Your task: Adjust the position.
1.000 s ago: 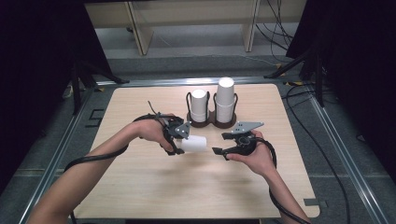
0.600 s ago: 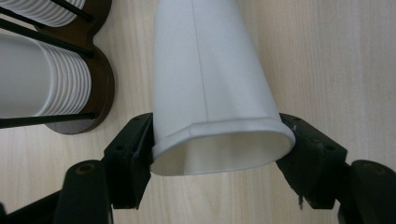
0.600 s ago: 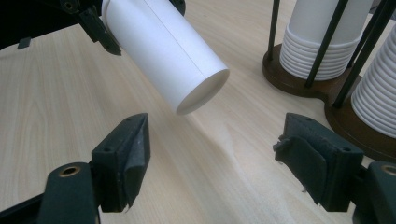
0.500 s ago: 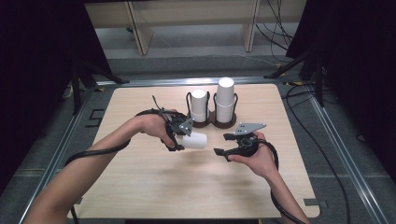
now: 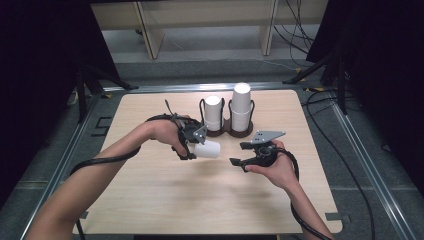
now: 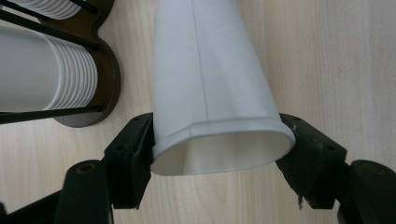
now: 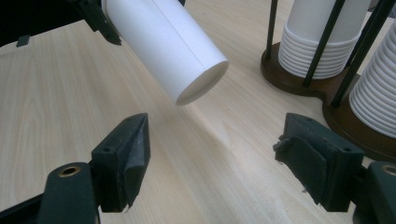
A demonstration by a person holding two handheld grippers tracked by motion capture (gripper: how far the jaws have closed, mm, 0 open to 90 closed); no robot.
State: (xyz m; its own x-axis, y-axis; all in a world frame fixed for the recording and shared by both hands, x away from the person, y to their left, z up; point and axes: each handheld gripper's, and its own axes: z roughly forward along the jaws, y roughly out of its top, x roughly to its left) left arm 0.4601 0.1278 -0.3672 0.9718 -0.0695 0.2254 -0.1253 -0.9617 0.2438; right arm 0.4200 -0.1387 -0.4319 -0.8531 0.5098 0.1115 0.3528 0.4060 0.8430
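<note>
Fingers of the left gripper clamp a white paper cup lying sideways in the high view, just in front of the cup holder, with the right gripper beside it. From the left gripper view, both jaws pinch the cup at its rim. From the right gripper view, the released jaws face the cup's base, so a handover looks underway; next they likely must close around it.

This looks like a lab or recording studio rather than a home. A pale wooden counter with rounded corners sits inside a grey metal floor frame. Black curtains hang at left and right, black cables trail over the grey floor, and light wooden shelving stands at the far side.
</note>
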